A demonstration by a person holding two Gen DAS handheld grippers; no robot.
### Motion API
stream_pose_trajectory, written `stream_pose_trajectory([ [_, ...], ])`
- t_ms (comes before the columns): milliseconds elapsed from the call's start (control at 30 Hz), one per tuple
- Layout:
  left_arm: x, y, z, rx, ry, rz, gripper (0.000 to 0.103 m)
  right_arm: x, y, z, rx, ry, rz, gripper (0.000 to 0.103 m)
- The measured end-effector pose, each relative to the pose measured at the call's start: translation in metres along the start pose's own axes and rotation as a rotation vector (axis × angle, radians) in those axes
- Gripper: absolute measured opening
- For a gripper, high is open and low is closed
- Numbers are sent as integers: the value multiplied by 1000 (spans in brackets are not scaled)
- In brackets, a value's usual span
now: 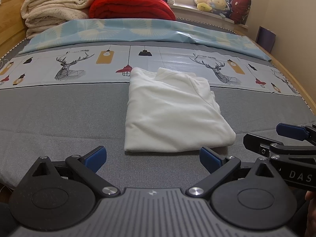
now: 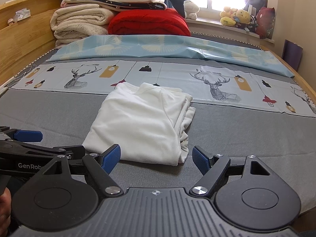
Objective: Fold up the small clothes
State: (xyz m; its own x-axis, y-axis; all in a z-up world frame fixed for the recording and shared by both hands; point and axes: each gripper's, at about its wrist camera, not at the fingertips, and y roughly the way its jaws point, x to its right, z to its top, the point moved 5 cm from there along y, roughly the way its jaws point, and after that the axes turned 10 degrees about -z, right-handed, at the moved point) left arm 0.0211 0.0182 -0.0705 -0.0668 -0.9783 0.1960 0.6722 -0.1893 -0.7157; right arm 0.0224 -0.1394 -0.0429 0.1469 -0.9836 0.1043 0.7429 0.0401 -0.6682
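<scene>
A small white garment (image 1: pixel 173 110) lies folded into a rectangle on the grey bed cover (image 1: pixel 59 114), its far end over the printed deer sheet. In the left wrist view my left gripper (image 1: pixel 153 159) stands open just short of the garment's near edge, nothing between its blue pads (image 1: pixel 94 158). The right gripper shows at that view's right edge, its blue pad (image 1: pixel 290 131) beside the garment's near right corner. In the right wrist view the same garment (image 2: pixel 142 122) lies ahead, and my right gripper (image 2: pixel 156 158) is open before its near edge, touching nothing.
Folded cream blankets (image 1: pixel 55 7) and a red quilt (image 1: pixel 130 6) are stacked at the bed's head, behind a light blue sheet (image 1: pixel 138 29). Plush toys (image 1: pixel 211 3) sit on the window sill. The wooden bed frame (image 2: pixel 23 35) runs along the left side.
</scene>
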Motion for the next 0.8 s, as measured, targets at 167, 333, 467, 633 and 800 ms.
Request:
stream_pose_trajectory([
  [167, 0, 0, 0, 0, -1, 0, 101, 0, 0, 0, -1, 0, 0, 81],
  [333, 0, 0, 0, 0, -1, 0, 101, 1, 0, 0, 0, 0, 0, 81],
  [467, 0, 0, 0, 1, -2, -1, 101, 1, 0, 0, -1, 1, 0, 81],
  [633, 1, 0, 0, 1, -2, -1, 101, 1, 0, 1, -1, 0, 0, 81],
  [800, 1, 1, 0, -5, 2, -1, 101, 1, 1, -1, -4, 0, -1, 81],
])
